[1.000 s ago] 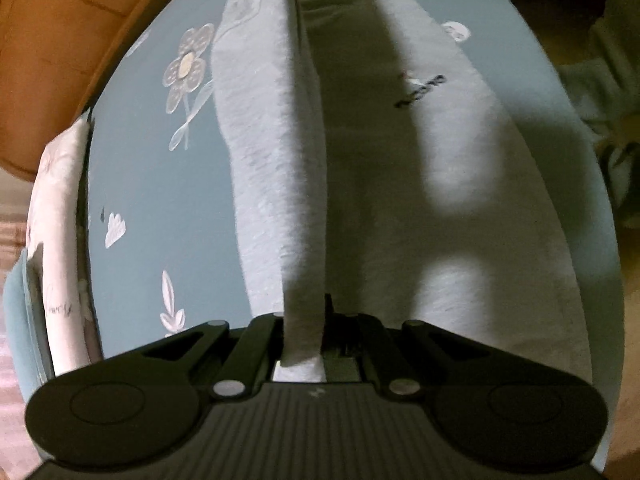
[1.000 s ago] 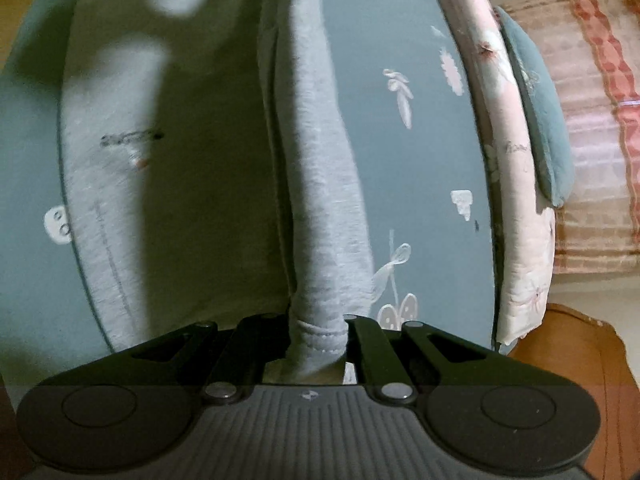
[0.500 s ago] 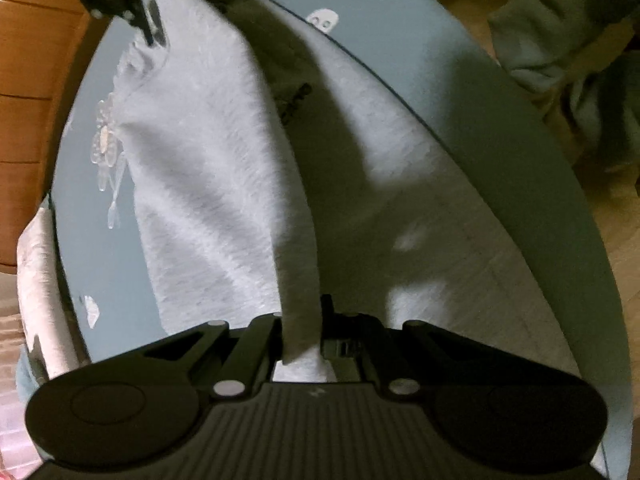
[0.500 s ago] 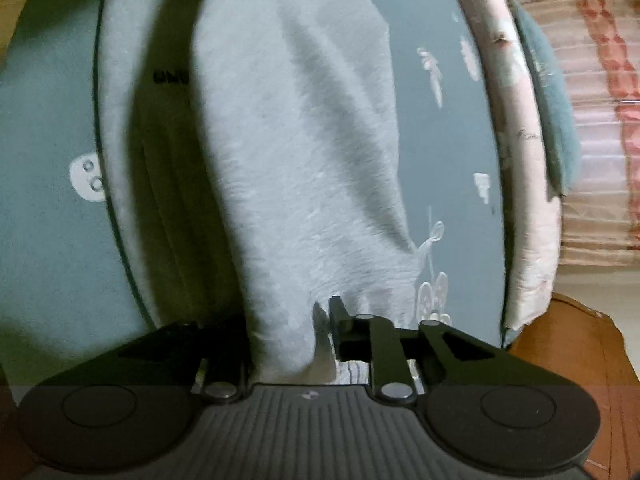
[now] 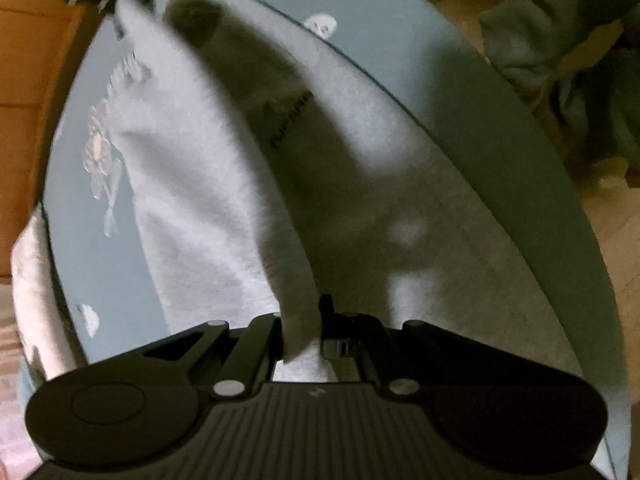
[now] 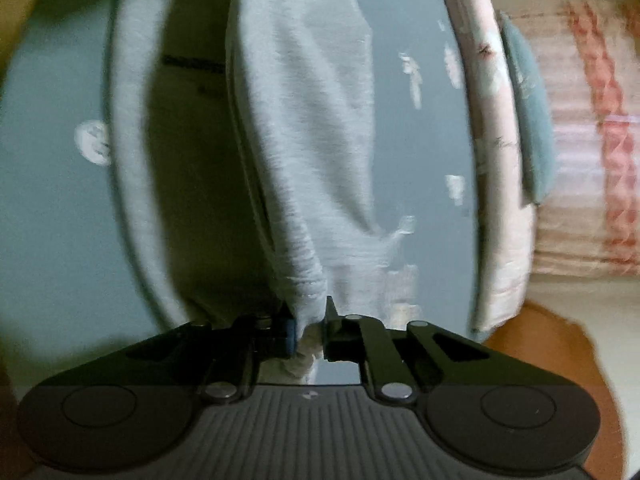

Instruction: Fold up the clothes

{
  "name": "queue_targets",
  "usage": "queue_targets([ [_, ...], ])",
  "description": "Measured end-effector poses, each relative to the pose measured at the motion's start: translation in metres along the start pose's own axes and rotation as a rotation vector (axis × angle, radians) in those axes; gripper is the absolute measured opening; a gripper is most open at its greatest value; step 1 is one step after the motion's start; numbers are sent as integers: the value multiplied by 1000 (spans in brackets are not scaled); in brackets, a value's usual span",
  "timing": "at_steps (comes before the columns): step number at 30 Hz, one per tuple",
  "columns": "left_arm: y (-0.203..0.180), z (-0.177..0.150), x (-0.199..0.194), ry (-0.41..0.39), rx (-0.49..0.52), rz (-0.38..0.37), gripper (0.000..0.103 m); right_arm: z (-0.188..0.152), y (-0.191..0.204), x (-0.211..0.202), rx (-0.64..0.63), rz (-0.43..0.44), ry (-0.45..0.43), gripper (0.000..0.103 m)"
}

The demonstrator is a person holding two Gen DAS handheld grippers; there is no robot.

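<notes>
The left gripper is clenched on an edge of the grey garment, which rises from its fingers and drapes ahead onto the blue floral bedsheet. The right gripper is closing, its fingers pinching the garment's stitched hem. Beyond both sets of fingers the cloth lies partly doubled over, a small dark logo showing on the lower layer

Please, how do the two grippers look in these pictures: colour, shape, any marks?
Both look alike. The left gripper and the right gripper are matt black, with a ribbed middle plate bearing a small pale mark, a round embossed disc on each rounded side lobe, silver rivets on slotted link arms, and narrow black fingers. One of the right gripper's fingers shows a blue pad. No cables or sleeves show.
</notes>
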State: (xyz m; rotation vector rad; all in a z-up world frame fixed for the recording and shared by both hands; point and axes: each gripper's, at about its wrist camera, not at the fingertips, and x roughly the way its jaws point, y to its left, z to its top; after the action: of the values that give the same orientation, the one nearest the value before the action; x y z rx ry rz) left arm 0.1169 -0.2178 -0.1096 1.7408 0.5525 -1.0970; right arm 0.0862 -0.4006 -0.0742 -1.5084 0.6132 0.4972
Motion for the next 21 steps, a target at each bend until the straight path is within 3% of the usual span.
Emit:
queue_targets([
  [8,-15,23,15,-30,98,-13,1,-10,8,30,-29,29,29,15],
  [10,-18,26,24,-21,113,-18,1,-11,17,38,-52,38,45,25],
  [13,-13,28,30,-17,97,-37,1,-11,19,42,-45,40,74,30],
  [15,-10,28,30,-21,86,-46,1,-10,9,31,1,75,73,38],
  [19,-5,28,32,-20,74,-58,2,-10,-12,4,145,183,58,66],
  [21,-5,32,31,-17,50,-68,2,-14,-24,-6,251,234,75,66],
])
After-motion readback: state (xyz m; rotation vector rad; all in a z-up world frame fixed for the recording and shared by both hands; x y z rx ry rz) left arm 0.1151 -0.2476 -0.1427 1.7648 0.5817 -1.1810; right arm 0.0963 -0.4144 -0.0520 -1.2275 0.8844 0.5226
